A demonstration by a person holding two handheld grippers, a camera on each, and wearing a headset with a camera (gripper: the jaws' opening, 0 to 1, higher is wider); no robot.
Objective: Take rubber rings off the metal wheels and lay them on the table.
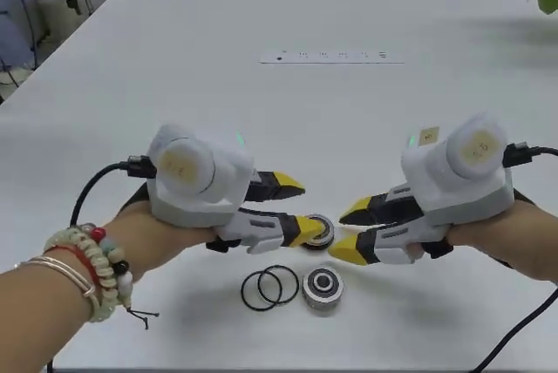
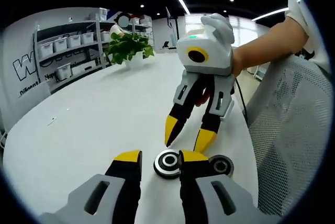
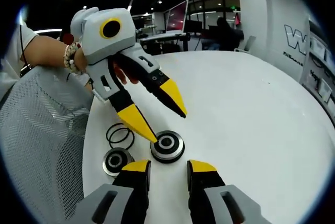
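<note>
A: In the head view, you hold the left gripper (image 1: 301, 207) and the right gripper (image 1: 343, 233) tip to tip over the table (image 1: 349, 120), with a wheel (image 1: 319, 231) lying between them.

B: Both claws are spread. Your left lower jaw touches the wheel's rim, likely to pin it so it can't slide while the right one picks at the rubber.

A: Nearer you lie two rings (image 1: 270, 288), overlapping, just beside a second wheel (image 1: 323, 288). That one looks like bare metal, so I judge it finished and parked out of your way.

B: In the left gripper view, your own jaws are apart with the wheel (image 2: 168, 164) flat between them and one jaw against its edge. Nothing is pinched.

A: The right gripper (image 2: 186, 139) hangs above, tips angled down and spread, near the wheel but apart from it. The second wheel (image 2: 221, 165) sits just beside.

B: In the right gripper view, your jaws are open and stop short of the wheel (image 3: 167, 146). Its outer band looks dark, so I think the rubber is on it.

A: The left gripper (image 3: 166, 123) has one tip on that rim and the other lifted clear. The rings (image 3: 119, 134) and second wheel (image 3: 116, 161) lie off to the side.

B: You'd want a tip to catch under the band. The risk is the wheel skating away.
</note>
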